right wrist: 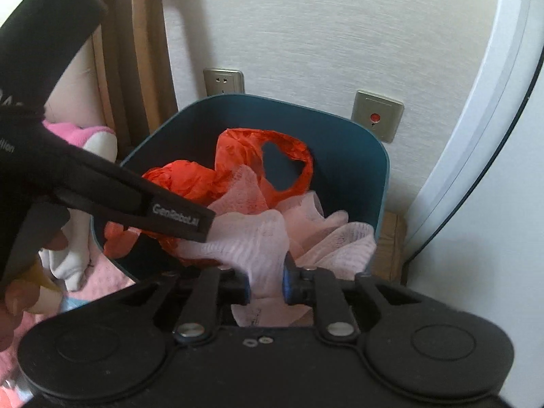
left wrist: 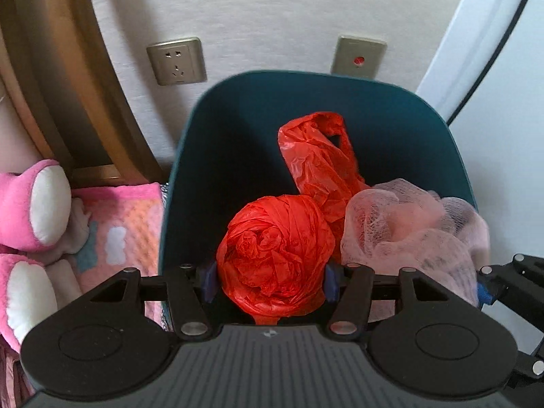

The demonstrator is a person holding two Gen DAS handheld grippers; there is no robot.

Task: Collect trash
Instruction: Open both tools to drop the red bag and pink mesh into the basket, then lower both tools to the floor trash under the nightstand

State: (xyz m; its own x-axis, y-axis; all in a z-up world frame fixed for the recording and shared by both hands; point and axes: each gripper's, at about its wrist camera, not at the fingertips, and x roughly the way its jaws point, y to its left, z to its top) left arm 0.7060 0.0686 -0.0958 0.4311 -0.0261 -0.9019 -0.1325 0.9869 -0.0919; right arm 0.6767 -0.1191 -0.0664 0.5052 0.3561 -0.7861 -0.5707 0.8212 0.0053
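Trash fills the centre of both frames: the left gripper (left wrist: 271, 280) has its jaws closed on a balled red plastic bag (left wrist: 275, 255), and the right gripper (right wrist: 267, 284) has its jaws pinched on a pale pink mesh cloth (right wrist: 261, 241). Both bundles sit at the near edge of a dark teal bin (left wrist: 238, 136), with another red bag (left wrist: 319, 156) looped up behind them. Past the bin, against the wall, are a socket (left wrist: 176, 61) at upper left and a red-button plate (left wrist: 359, 57) at upper right. Pink plush slippers (left wrist: 30, 204) lie at lower left.
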